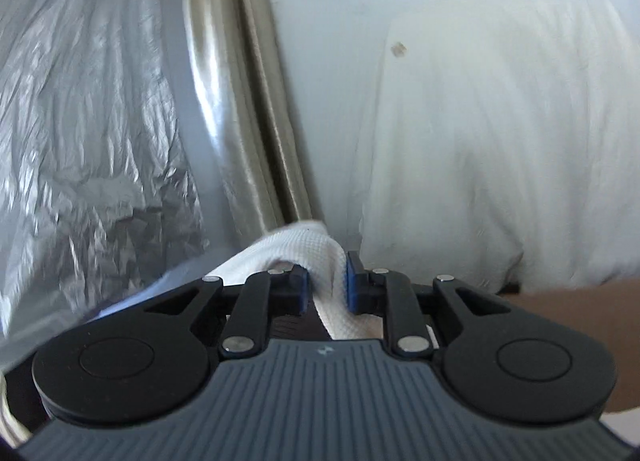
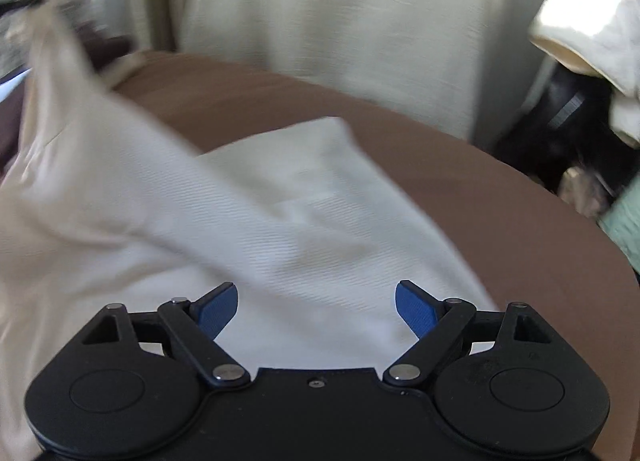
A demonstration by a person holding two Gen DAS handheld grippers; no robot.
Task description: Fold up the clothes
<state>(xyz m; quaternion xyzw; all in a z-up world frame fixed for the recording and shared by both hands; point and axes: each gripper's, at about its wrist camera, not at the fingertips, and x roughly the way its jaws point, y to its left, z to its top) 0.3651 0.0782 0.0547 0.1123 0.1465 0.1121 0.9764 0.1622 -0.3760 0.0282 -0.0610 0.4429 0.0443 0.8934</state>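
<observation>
Left gripper pinches the white cloth at lower centre, lifting an edge to fold. Right gripper gapes wide, empty, above it.

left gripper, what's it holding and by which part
The left gripper pinches a bunched edge of the white cloth; the right gripper is open, holding nothing.

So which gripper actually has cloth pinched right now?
The left gripper: its pads clamp a bunched white garment. The right gripper is open, nothing pinched.
</observation>
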